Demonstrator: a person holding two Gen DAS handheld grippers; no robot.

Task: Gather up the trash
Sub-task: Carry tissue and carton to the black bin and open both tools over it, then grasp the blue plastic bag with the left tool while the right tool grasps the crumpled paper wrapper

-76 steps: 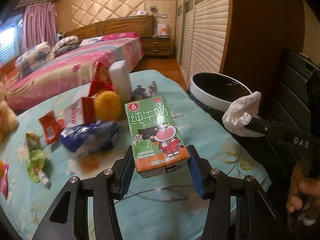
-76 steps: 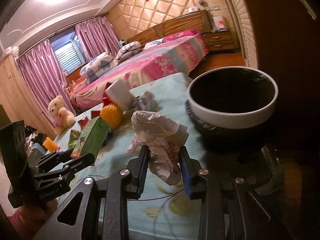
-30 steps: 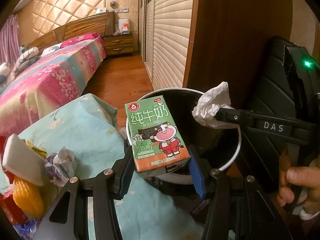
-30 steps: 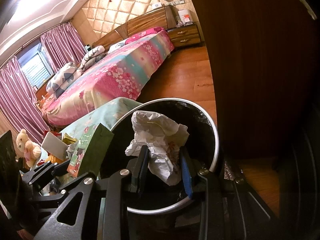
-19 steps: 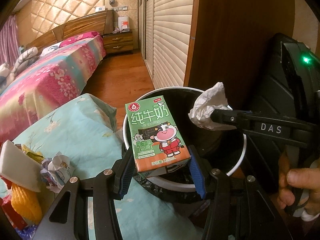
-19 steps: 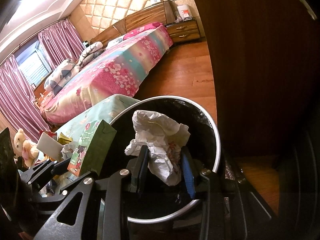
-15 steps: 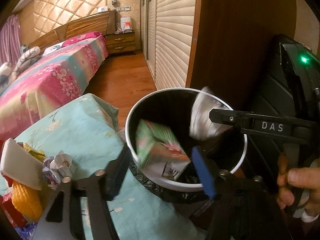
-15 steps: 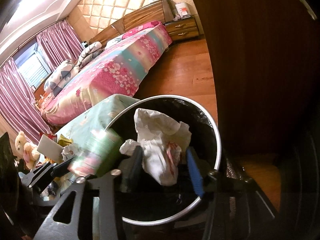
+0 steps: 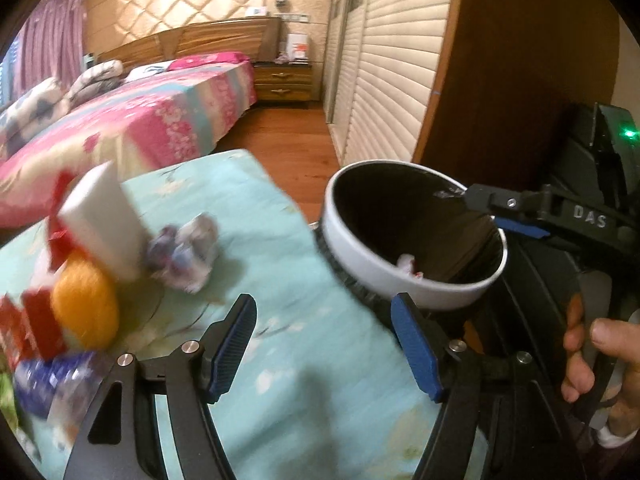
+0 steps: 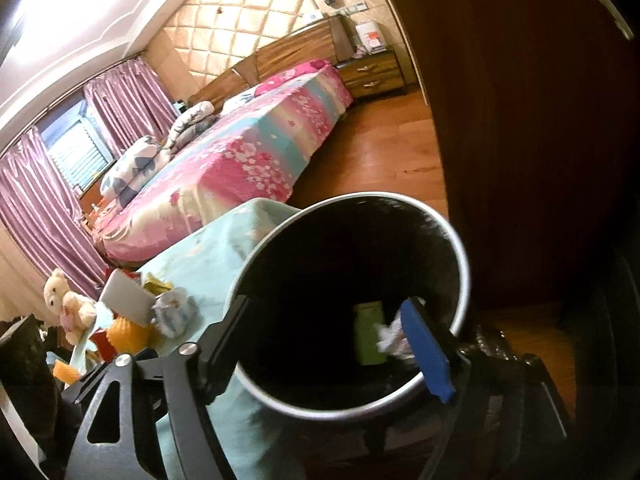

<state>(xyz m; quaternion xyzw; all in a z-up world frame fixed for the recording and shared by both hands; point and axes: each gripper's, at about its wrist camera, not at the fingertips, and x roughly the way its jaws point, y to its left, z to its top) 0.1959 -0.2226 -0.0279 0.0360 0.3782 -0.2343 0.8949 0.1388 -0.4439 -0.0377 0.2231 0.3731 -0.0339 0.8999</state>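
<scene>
Left tool (image 9: 324, 344): blue ribbed pads spread apart, nothing between them, above the table (image 9: 280, 264) with its pale turquoise floral cloth. Right tool (image 10: 328, 344): jaws likewise wide apart, empty, over the mouth of the trash bin (image 10: 460, 256); "DAS" reads on its body in the left view. Bin round, white-rimmed, black liner. Inside it lie the green milk carton (image 10: 370, 336) and the crumpled white tissue (image 10: 394, 338). On the table, blurred: crumpled wrapper (image 9: 186, 254), white block (image 9: 104, 224), orange ball (image 9: 86, 304).

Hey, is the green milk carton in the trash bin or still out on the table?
In. The green milk carton lies deep inside the trash bin beside the crumpled tissue; both grippers are open and empty.
</scene>
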